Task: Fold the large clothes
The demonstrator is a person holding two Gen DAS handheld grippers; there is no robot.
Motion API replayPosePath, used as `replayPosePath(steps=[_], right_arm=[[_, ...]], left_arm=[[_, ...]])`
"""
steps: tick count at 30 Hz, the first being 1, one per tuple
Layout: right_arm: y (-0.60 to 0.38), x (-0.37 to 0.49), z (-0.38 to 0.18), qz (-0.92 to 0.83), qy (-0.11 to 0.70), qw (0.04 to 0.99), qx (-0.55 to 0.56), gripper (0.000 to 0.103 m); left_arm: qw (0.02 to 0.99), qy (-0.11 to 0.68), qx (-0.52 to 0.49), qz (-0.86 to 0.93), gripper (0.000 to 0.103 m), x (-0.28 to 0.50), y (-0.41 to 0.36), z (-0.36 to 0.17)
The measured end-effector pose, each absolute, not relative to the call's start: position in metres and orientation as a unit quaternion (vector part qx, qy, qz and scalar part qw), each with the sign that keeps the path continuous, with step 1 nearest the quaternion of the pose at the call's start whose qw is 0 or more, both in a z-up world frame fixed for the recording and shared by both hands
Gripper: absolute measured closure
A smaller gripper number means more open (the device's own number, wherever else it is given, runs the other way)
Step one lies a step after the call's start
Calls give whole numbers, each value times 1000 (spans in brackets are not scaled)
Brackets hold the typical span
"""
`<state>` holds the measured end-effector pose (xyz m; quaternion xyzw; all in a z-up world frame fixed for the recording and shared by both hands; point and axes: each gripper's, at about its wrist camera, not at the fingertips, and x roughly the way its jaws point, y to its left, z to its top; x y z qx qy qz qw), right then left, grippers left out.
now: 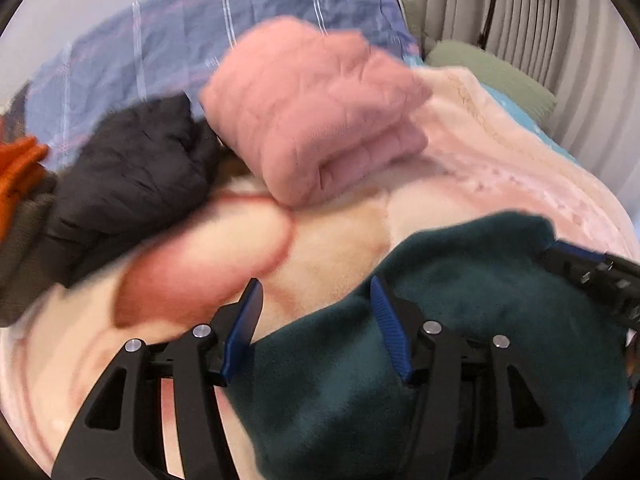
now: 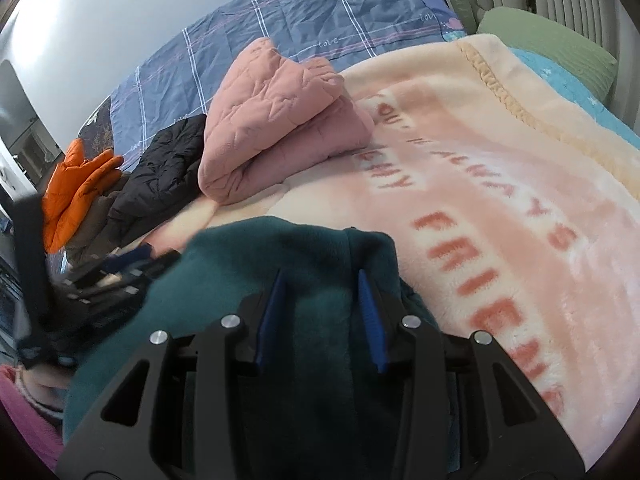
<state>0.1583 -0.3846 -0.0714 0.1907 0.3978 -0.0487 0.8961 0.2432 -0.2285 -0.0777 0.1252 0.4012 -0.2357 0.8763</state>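
Observation:
A dark teal fleece garment [image 1: 460, 280] lies bunched on the pink blanket [image 1: 500, 168], also in the right wrist view [image 2: 288, 248]. My left gripper [image 1: 316, 300] is open, its blue fingers apart over the garment's left edge. My right gripper [image 2: 324, 292] is open above the garment's middle; it shows at the right edge of the left wrist view [image 1: 600, 280]. The left gripper shows blurred at the left of the right wrist view [image 2: 116, 276]. A folded pink quilted jacket [image 2: 280, 120] lies farther back.
A black puffer jacket [image 2: 160, 172] and an orange puffer jacket [image 2: 76, 192] lie left of the pink one. A blue plaid sheet [image 2: 300, 28] covers the far bed. A green pillow [image 2: 560, 44] and curtains [image 1: 540, 20] are at right. The pink blanket [image 2: 500, 168] carries red lettering.

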Motion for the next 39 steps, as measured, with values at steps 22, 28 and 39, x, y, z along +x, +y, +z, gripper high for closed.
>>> replayPosePath(steps=[22,28,39], right_arm=[[-385,91,-38,-43,349,907,231,68],[-343,7,-11,-2,302,942,147,40],[-345,12,-76,-31,340,925,170,37]], left_arm=[[847,305,222,-376,38,92,-209,-50],[848,306,210,-379,38,96,-204,-49],[859,294,197,-370,38,86,-203,-50]])
